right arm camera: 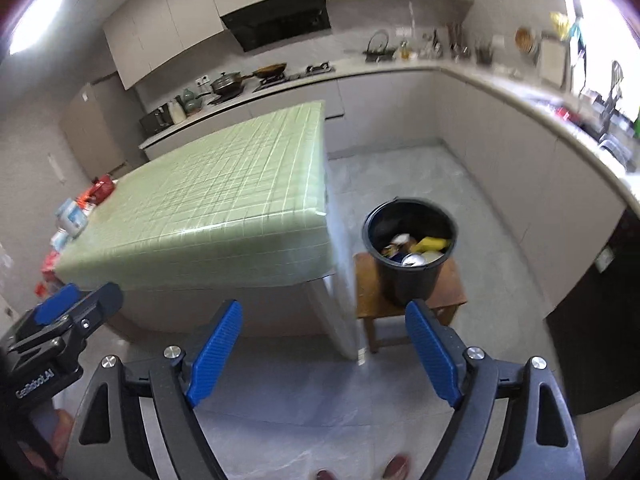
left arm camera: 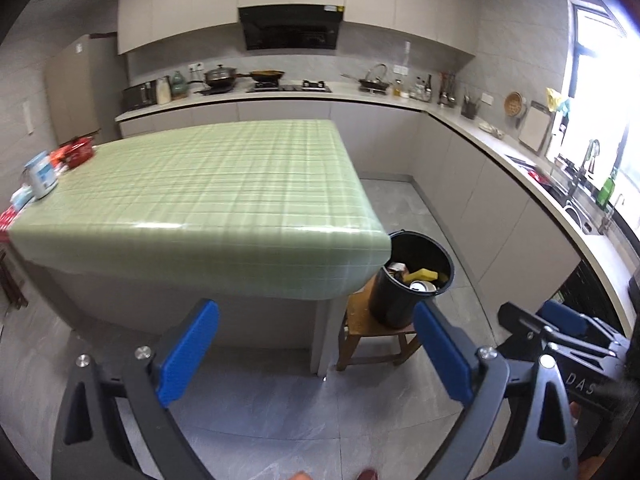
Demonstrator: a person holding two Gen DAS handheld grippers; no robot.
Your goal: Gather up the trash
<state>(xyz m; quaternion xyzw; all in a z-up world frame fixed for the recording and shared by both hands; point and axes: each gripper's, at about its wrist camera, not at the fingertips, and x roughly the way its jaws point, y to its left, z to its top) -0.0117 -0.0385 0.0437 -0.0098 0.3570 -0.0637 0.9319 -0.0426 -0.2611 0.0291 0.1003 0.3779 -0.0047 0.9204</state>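
Both jaws wide apart, empty: left gripper (left arm camera: 316, 354), right gripper (right arm camera: 324, 354). Black plastic trash bucket (right arm camera: 410, 256) on wooden stool (right arm camera: 454, 294), ahead-right below, beside green checked table (left arm camera: 208, 196); right gripper nearer.

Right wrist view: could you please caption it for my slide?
Open right gripper faces a black bucket of trash on a wooden stool.

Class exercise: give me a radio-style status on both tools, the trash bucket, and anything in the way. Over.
Left tool and right tool open, nothing held. Black bucket on wooden stool, trash inside. Green table beside it; floor path clear.
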